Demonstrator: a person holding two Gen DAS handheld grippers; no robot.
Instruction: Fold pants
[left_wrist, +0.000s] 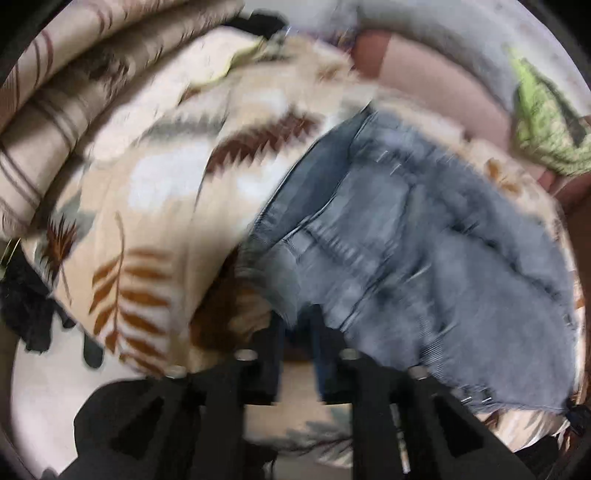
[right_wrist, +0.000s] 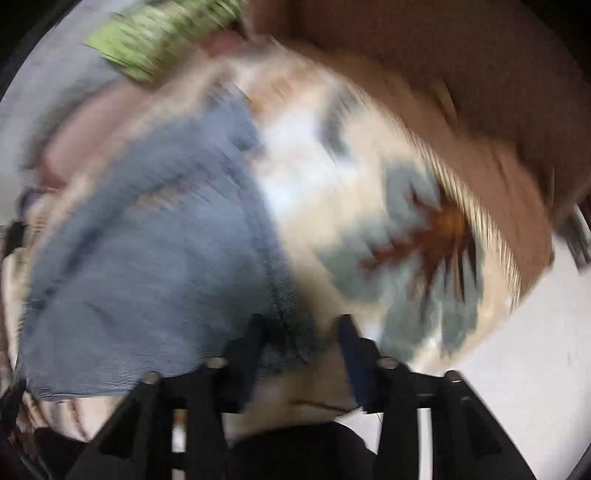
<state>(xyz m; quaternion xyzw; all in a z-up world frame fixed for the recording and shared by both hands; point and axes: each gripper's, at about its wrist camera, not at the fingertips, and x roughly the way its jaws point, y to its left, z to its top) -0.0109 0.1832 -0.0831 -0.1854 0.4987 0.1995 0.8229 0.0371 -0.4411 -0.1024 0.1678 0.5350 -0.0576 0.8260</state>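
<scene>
The grey denim pants (left_wrist: 424, 236) lie on a leaf-print blanket (left_wrist: 147, 206). The left gripper (left_wrist: 297, 332) has narrow jaws at the frayed hem; whether they pinch is unclear. The right gripper (right_wrist: 301, 332) is half-open over the other corner. Denim looks floppy but weighty: take hemmed corners.

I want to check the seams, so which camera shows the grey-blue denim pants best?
The left wrist view: the grey-blue denim pants fill its right half, and the seams, folded edge and frayed hem can be made out despite some blur. The right wrist view shows them at left, but heavily smeared, with little detail.
</scene>
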